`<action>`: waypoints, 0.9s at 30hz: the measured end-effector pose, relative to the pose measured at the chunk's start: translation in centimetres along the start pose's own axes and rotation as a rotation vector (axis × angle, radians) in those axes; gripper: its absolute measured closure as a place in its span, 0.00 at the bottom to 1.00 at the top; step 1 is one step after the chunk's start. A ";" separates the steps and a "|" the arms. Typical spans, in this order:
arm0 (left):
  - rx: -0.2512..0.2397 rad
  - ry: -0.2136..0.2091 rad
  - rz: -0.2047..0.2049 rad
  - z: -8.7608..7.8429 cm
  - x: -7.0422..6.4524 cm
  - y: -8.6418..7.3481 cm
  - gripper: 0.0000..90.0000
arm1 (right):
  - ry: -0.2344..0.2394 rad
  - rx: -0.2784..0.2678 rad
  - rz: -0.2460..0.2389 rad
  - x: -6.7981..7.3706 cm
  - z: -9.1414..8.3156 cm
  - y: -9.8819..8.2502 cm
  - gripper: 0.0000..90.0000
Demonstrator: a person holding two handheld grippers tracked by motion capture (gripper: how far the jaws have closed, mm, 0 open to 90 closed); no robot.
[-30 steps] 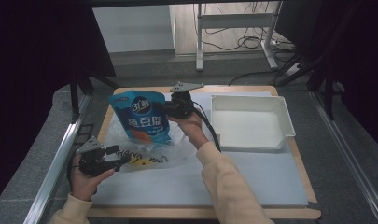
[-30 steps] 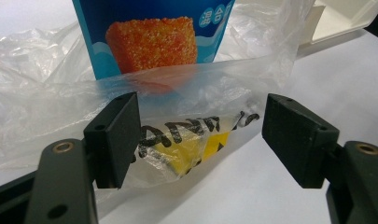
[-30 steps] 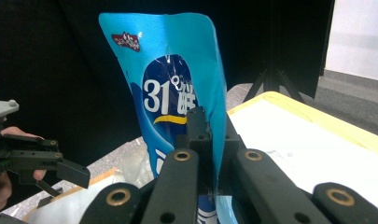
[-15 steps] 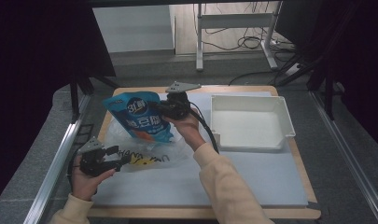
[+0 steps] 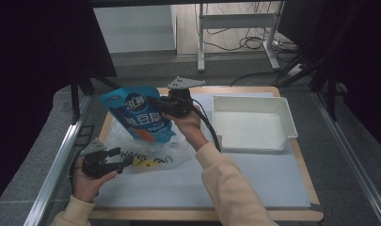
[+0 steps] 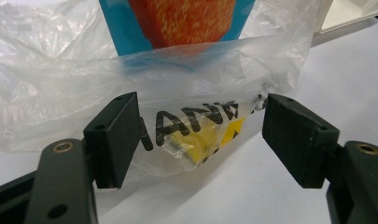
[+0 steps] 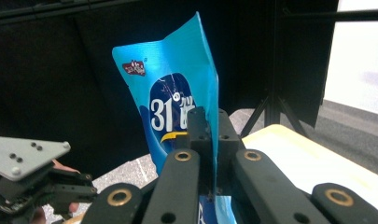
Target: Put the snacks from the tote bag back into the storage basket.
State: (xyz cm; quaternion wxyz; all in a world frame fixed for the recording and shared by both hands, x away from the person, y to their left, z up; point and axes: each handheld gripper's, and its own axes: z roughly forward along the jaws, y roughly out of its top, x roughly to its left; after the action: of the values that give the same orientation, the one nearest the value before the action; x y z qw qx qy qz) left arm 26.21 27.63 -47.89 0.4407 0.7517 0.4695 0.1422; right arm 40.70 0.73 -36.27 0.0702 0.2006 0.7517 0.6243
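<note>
While the right gripper pinches the edge of a blue snack pouch with its jaws clamped flat on the foil, the pouch stands lifted and tilted above the back left part of the white mat, its lower end dipping into the mouth of a clear plastic bag. Seen along the right gripper itself, the pouch rises upright between the two pads, with dark curtain behind it and the other gripper low at the left. The left gripper rests low at the near left of the mat, close to the table's left edge, its jaws spread wide; in the left gripper view a printed fold of the bag lies between the pads, the left pad at the film, the right one standing just clear of it. To the right, a white tray sits near the table's far right corner, well apart from both grippers. Between bag and tray lies bare mat, and the whole near half of the mat is open too. The right forearm crosses the middle of the mat, and the metal rail runs just outside the left hand.
</note>
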 end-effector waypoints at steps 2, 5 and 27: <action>0.000 -0.002 0.000 0.1 0.0 0.0 0.32 | 0.004 -0.019 0.002 0.2 -0.4 0.7 0.99; 0.001 -0.001 0.002 0.1 -0.1 0.0 0.32 | 0.006 -0.034 0.003 0.5 -0.8 1.2 0.99; 0.007 -0.001 -0.019 0.5 0.1 -0.3 0.32 | -0.030 -0.126 -0.016 -0.3 -5.7 5.9 0.99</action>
State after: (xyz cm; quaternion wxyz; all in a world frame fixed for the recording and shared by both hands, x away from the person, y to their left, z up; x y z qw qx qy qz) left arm 26.42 27.51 -48.39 0.4397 0.7487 0.4771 0.1360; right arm 40.21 -3.72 -29.37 0.0992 0.1990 0.7113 0.6668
